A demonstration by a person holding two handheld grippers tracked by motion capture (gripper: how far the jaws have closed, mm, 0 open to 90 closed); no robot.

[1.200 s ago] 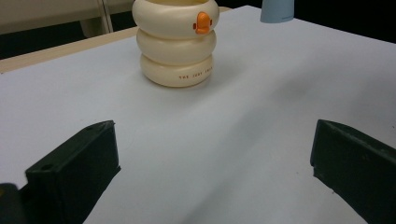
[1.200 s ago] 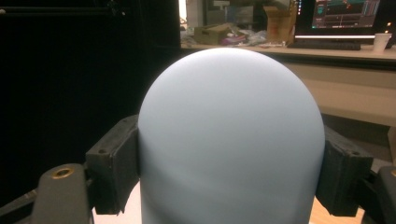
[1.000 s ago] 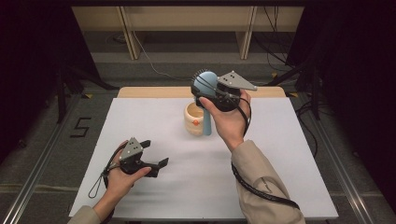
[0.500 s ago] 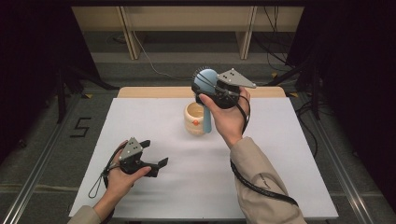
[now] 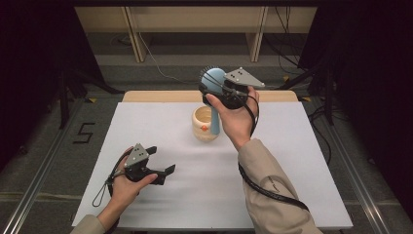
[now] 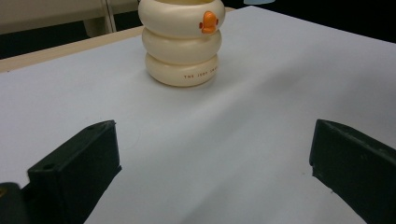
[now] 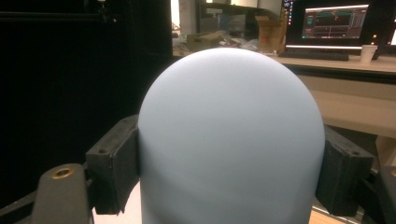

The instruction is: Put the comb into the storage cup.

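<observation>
A cream, ring-stacked cup (image 5: 202,127) with an orange beak mark stands mid-table; it also shows in the left gripper view (image 6: 181,44). My right gripper (image 5: 215,87) is held above it, shut on the round head of a pale blue hairbrush (image 5: 212,78), which bulges between the jaws (image 7: 231,140). The brush handle (image 5: 215,124) hangs down at the cup's right side; whether it is inside the cup I cannot tell. My left gripper (image 5: 160,160) rests on the table at the front left, open with nothing between its jaws (image 6: 212,158), facing the cup.
A white sheet (image 5: 302,161) covers the table, with a wooden strip (image 5: 146,96) along the far edge. Shelving legs and cables lie on the floor beyond. A desk with a monitor (image 7: 334,21) and a paper cup (image 7: 367,52) stands in the background.
The right hand with the brush has edged slightly upward. The left hand and the cup have not moved.
</observation>
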